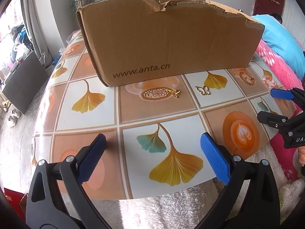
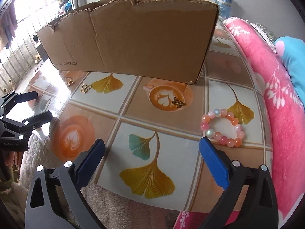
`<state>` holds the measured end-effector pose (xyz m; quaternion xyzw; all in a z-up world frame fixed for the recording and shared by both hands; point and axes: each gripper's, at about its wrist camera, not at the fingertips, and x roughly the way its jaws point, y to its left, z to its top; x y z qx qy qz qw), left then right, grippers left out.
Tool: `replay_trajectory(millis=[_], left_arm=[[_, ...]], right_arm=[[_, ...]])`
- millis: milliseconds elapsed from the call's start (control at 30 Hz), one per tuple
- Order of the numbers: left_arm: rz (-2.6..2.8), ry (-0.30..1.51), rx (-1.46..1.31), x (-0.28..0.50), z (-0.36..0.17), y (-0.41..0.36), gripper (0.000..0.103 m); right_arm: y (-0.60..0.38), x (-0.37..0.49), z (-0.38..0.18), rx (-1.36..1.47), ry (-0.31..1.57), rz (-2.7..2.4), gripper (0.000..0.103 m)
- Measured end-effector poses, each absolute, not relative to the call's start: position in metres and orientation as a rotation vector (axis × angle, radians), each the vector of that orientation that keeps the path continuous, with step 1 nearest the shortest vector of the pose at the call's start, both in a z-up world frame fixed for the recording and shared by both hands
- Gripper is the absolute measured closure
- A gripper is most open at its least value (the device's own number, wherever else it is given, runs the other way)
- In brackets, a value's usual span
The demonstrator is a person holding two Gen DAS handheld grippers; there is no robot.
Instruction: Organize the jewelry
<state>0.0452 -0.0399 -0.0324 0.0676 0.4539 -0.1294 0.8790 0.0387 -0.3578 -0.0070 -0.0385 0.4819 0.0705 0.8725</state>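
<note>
Both the left gripper (image 1: 153,147) and right gripper (image 2: 151,152) gape wide, empty. Risk: flat gold butterfly charm (image 2: 178,102) may skid on the glossy tablecloth (image 2: 133,114); pink beaded bracelet (image 2: 222,127) may roll.

You have a pink and orange bead bracelet (image 2: 222,128) lying flat at the near right. A dark gold butterfly charm (image 2: 178,102) lies farther in. A white butterfly charm (image 1: 203,90) and a small gold charm (image 1: 175,93) lie just before the cardboard box (image 1: 167,42).
</note>
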Motion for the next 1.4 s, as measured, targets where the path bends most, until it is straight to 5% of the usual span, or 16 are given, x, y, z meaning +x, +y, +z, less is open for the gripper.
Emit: replay_trajectory(millis=[1400], left_arm=[[-0.271,0.873,0.126,0.044,-0.021,-0.036,0.008]], right_arm=[[-0.373,0.035,0.01,-0.005,0.894,0.202,0.012]])
